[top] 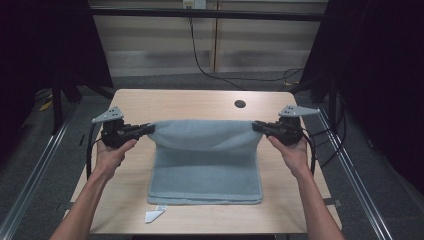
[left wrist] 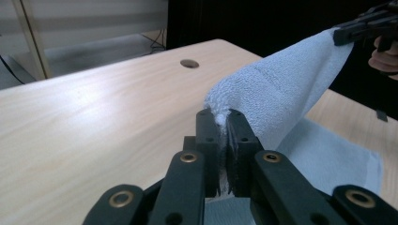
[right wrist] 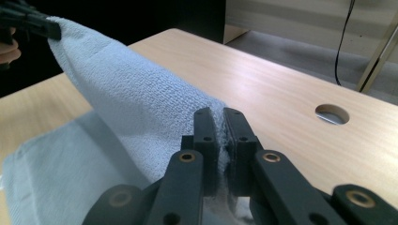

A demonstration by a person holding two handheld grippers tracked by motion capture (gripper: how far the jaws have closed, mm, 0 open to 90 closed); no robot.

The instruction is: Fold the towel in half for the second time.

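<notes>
- I have the left gripper (top: 148, 129) clamped on one far corner of the towel (top: 205, 165); in the left gripper view its jaws are pressed together with a fold of cloth pinched between them.
- My right gripper (top: 256, 125) is clamped on the other far corner the same way, jaws closed tight on the cloth in the right gripper view.
- The towel is light blue and sits in the middle of the counter (top: 175, 102). Its far edge is lifted off the wood and stretched between the two grippers, sagging a little in the middle.
- The near part of the towel lies flat on the counter, its front edge close to my side.
- A small white tag (top: 154, 215) lies on the counter just in front of the towel's near left corner.
- A round hole (top: 240, 104) is in the counter beyond the towel.
</notes>
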